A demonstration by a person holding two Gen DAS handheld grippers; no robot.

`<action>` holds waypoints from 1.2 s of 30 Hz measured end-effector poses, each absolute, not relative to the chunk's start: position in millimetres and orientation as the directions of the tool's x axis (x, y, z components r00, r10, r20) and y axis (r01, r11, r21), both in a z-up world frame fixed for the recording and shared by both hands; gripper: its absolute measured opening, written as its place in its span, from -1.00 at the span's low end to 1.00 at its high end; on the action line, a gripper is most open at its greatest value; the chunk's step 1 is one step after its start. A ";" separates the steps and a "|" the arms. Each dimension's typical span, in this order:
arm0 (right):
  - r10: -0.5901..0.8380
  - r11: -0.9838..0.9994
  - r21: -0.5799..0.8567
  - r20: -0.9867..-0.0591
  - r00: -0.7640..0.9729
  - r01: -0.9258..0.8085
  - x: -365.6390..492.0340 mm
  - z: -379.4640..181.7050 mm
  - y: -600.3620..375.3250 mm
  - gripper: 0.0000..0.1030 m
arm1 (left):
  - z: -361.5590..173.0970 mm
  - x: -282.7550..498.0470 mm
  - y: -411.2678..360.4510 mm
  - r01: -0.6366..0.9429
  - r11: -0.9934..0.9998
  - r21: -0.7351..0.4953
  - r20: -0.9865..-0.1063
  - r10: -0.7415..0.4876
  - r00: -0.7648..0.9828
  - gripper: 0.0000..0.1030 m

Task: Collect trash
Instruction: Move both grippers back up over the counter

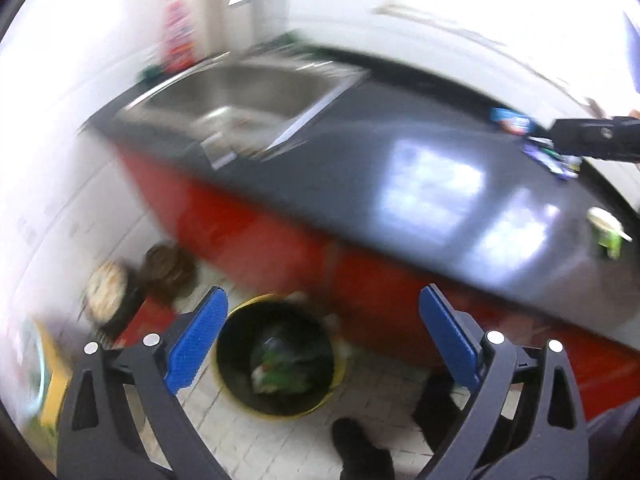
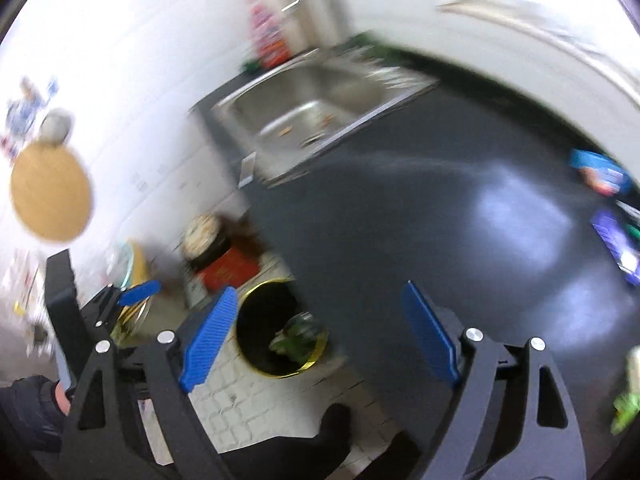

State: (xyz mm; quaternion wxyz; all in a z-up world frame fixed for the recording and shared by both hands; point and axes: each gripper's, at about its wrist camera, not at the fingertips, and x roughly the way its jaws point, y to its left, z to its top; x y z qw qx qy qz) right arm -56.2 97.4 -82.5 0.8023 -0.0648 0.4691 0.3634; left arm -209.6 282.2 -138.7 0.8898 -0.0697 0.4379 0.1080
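Trash already sits in the yellow-rimmed bin (image 1: 276, 354) on the tiled floor, a crumpled dark and green bundle (image 1: 280, 364) at its bottom, so you look to be between rounds: one drop made, the next pickup not begun. Take the bin as your landmark.

Left of the bin, stacked bowls and a red box (image 2: 230, 268) crowd the floor against the wall; none of that reads clearly through the blur, so leave it.

Your left gripper (image 1: 322, 342) hangs over the bin with its blue pads (image 1: 196, 344) spread wide and nothing between them; in its own view the bin's mouth shows through the gap, well below. Your right gripper (image 2: 316, 344) is spread wide as well and empty, with the bin just inside its left pad and the dark counter (image 2: 420, 220) filling the rest of the gap.

Up and right of the bin, on the counter, the remaining litter waits: blue wrappers (image 1: 516, 122) near the far edge, a purple packet (image 2: 616, 240) beside them, and a green and white scrap (image 1: 606, 230) nearer the front edge. All lie well apart from either set of fingers.

Your next move, as I judge it, is to swing one gripper right across the counter, bring the open pads down either side of a wrapper, and pinch low, since thin foil may slide.
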 end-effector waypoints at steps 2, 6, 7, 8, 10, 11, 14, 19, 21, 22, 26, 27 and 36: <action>0.481 0.787 0.203 -0.794 0.373 -0.582 -42.2 -70.6 53.2 0.59 | -125.8 -179.1 245.9 -0.136 0.991 -0.022 -0.779 0.068 0.624 0.82; 0.376 0.888 0.151 -0.783 0.496 -0.434 -18.1 -57.4 -42.0 0.60 | -107.8 -118.8 166.9 0.089 0.996 -0.014 -0.750 -0.070 0.658 0.82; 0.354 0.904 0.142 -0.779 0.517 -0.404 -14.2 -55.7 -61.3 0.60 | -103.8 -101.3 142.3 0.153 0.988 -0.017 -0.744 -0.115 0.659 0.82; 0.325 0.922 0.133 -0.776 0.540 -0.365 -9.5 -54.2 -85.6 0.60 | -102.3 -89.4 125.6 0.194 0.981 -0.016 -0.739 -0.142 0.658 0.82; 0.289 0.945 0.136 -0.770 0.568 -0.297 -2.1 -53.9 -127.2 0.60 | -99.1 -68.4 93.2 0.266 0.964 -0.008 -0.733 -0.187 0.654 0.82; 0.273 0.954 0.140 -0.768 0.579 -0.265 1.7 -54.8 -146.1 0.60 | -97.7 -55.6 74.7 0.303 0.953 -0.005 -0.729 -0.210 0.651 0.82; 0.240 0.968 0.145 -0.765 0.598 -0.203 13.0 -57.5 -187.3 0.60 | -96.4 -31.1 27.8 0.381 0.925 -0.013 -0.728 -0.270 0.630 0.82; 0.213 0.977 0.167 -0.767 0.605 -0.132 34.9 -66.9 -242.9 0.60 | -99.8 4.6 -18.2 0.459 0.888 0.025 -0.735 -0.295 0.611 0.82; 0.217 0.976 0.178 -0.772 0.598 -0.125 43.9 -71.1 -252.2 0.60 | -101.0 17.3 -29.3 0.477 0.878 0.040 -0.740 -0.295 0.605 0.82; 0.216 0.976 0.177 -0.773 0.596 -0.123 47.8 -72.4 -252.7 0.60 | -102.1 21.5 -32.6 0.483 0.875 0.041 -0.741 -0.298 0.601 0.82; 0.225 0.974 0.184 -0.785 0.577 -0.131 65.2 -80.0 -262.3 0.60 | -111.8 45.6 -46.8 0.503 0.863 0.055 -0.756 -0.293 0.585 0.82; 0.233 0.973 0.189 -0.788 0.570 -0.135 70.5 -81.5 -264.3 0.60 | -114.5 51.4 -49.8 0.509 0.858 0.064 -0.760 -0.289 0.583 0.82; 0.259 0.966 0.201 -0.803 0.537 -0.164 131.3 -97.1 -271.1 0.60 | -128.8 130.5 -46.2 0.479 0.866 0.145 -0.770 -0.206 0.604 0.82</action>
